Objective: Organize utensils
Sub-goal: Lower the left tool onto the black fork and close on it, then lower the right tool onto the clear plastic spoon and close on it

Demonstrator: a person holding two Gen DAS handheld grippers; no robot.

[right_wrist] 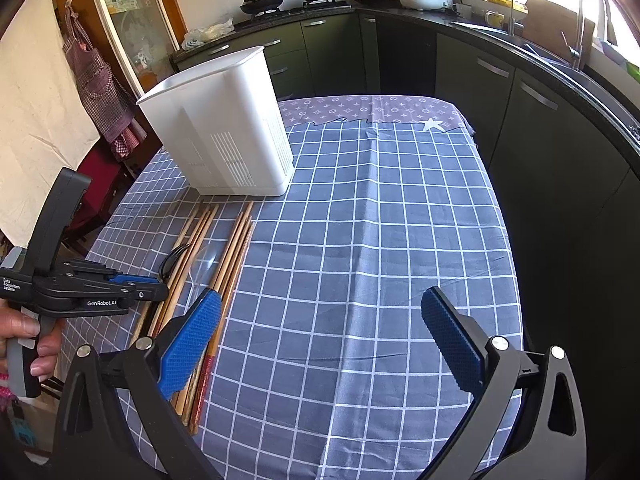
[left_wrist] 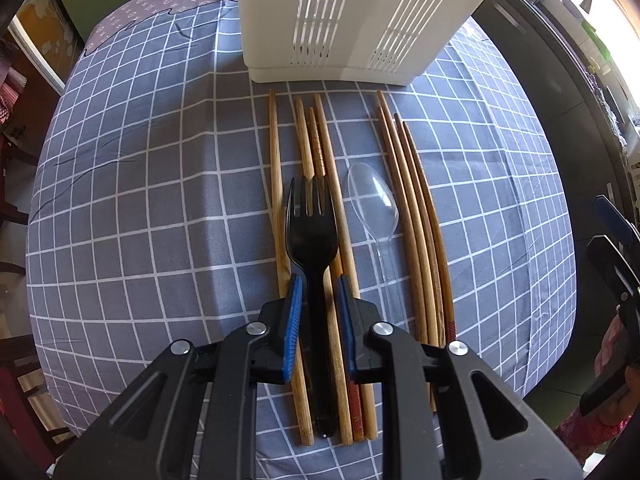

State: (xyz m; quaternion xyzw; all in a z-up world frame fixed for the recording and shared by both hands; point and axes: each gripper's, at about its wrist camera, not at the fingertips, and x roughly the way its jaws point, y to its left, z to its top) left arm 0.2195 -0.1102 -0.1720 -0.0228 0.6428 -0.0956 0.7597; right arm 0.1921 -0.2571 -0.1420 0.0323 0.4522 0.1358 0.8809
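Note:
A black plastic fork (left_wrist: 310,216) lies over wooden chopsticks (left_wrist: 320,152) on the checked tablecloth. My left gripper (left_wrist: 319,292) straddles the fork's handle, its blue pads a little apart from it on both sides, so it is open. A clear plastic spoon (left_wrist: 374,204) lies to the right, beside another bundle of chopsticks (left_wrist: 412,208). A white slotted utensil holder (left_wrist: 344,20) stands behind them. My right gripper (right_wrist: 320,340) is wide open and empty over the cloth, right of the chopsticks (right_wrist: 228,256). The left gripper (right_wrist: 152,286) and holder (right_wrist: 224,120) also show in the right wrist view.
The table's cloth (right_wrist: 380,220) stretches to the right of the utensils. Dark kitchen cabinets (right_wrist: 540,128) and a sink with a tap (right_wrist: 584,24) run along the right. Chairs (left_wrist: 16,240) stand at the table's left side.

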